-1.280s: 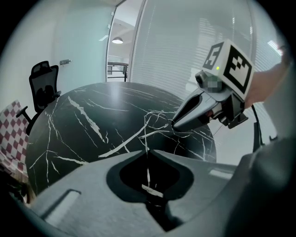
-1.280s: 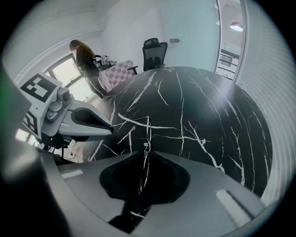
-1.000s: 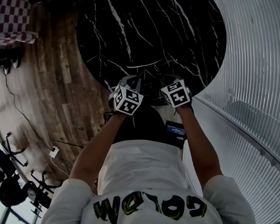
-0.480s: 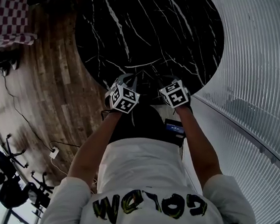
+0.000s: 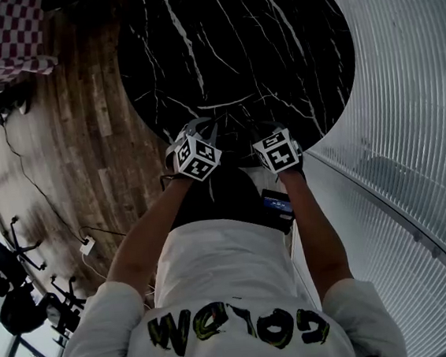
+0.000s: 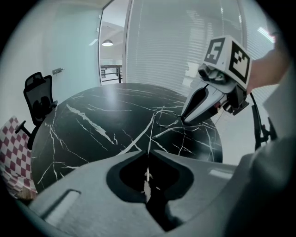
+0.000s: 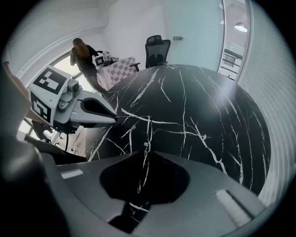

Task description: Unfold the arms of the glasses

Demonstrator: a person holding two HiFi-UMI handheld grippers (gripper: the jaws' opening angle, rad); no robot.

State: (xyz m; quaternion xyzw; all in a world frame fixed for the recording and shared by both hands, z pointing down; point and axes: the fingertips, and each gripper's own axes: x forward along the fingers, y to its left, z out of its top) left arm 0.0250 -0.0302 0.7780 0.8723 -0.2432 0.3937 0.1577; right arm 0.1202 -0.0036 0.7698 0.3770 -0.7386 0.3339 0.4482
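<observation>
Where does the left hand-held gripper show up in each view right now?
Head view: left hand-held gripper, centre-left, at the near rim of the round black marble table.
Left gripper view: the same gripper, bottom centre, jaws shut on thin wire-frame glasses.
Right gripper view: at the left, tip pointing right.
Shared landmark: red-and-white checked cloth beside the table.

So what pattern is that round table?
The table is black with white veins, clearest in the head view.

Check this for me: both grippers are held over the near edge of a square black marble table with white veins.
Not square: the black marble table with white veins is round, as the head view shows. The left gripper and right gripper are over its near edge.
</observation>
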